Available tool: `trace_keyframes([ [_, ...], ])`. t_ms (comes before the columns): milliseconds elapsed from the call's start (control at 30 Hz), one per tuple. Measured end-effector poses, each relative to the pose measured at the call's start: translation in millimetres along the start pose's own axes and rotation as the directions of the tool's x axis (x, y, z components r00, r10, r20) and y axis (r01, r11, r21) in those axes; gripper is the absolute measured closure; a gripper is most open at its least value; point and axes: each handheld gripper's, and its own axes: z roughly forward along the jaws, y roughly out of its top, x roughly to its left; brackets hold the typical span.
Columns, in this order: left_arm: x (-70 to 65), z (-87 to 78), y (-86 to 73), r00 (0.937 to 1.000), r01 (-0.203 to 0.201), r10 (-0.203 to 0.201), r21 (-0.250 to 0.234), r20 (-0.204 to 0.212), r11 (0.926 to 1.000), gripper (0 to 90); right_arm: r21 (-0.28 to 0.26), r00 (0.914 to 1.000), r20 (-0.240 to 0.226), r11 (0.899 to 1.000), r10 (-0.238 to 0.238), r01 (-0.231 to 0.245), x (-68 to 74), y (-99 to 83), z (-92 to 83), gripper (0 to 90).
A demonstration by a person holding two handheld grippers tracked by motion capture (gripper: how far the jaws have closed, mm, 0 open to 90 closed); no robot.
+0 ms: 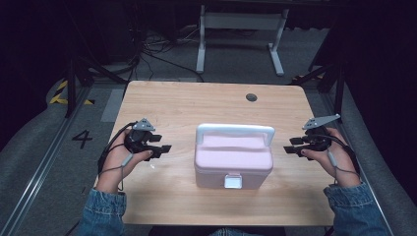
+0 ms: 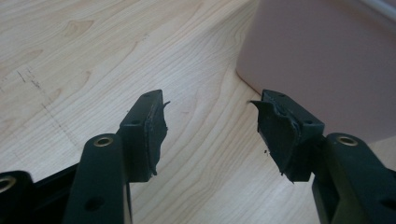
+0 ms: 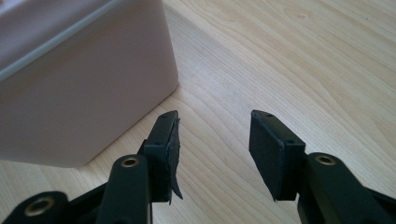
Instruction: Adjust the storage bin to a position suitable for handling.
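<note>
I see the pink box [image 1: 233, 160] mid-surface, lid apparently shut, contents hidden. My left hand-held gripper [image 1: 166, 149] sits left of the box, the right hand-held gripper [image 1: 288, 146] right of it, both released and empty

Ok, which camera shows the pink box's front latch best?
The high view: the latch sits on the front of the pink box, facing the camera. Both gripper views catch just a plain side wall and corner.
</note>
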Motion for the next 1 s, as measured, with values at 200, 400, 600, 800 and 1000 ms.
trace_keyframes([
  [200,-7.0,-10.0,8.8,0.9993,-0.019,0.018,-0.024,-0.031,0.9995,39.5,-0.017,0.9999,0.001,1.0,0.012,-0.012,0.6,-1.4,-4.2,53.0],
  [400,-16.1,-14.7,16.8,0.999,-0.045,0.045,-0.055,-0.007,0.9975,39.0,-0.025,0.9998,0.007,0.999,0.021,-0.021,0.8,-3.4,-6.9,52.7],
  [600,-29.4,-16.6,28.2,0.9966,-0.077,0.079,-0.084,0.022,0.9934,39.6,-0.028,0.9995,0.011,0.999,0.03,-0.029,2.1,-7.6,-10.5,52.4],
  [800,-48.2,-14.8,42.1,0.9908,-0.105,0.116,-0.139,0.069,0.9847,39.8,-0.025,0.999,0.012,0.999,0.043,-0.043,2.0,-12.6,-12.8,52.1],
  [1000,-65.3,-13.1,53.3,0.9808,-0.136,0.157,-0.17,0.116,0.976,39.7,-0.02,0.9979,0.022,0.998,0.06,-0.06,1.8,-17.8,-15.7,51.2],
])
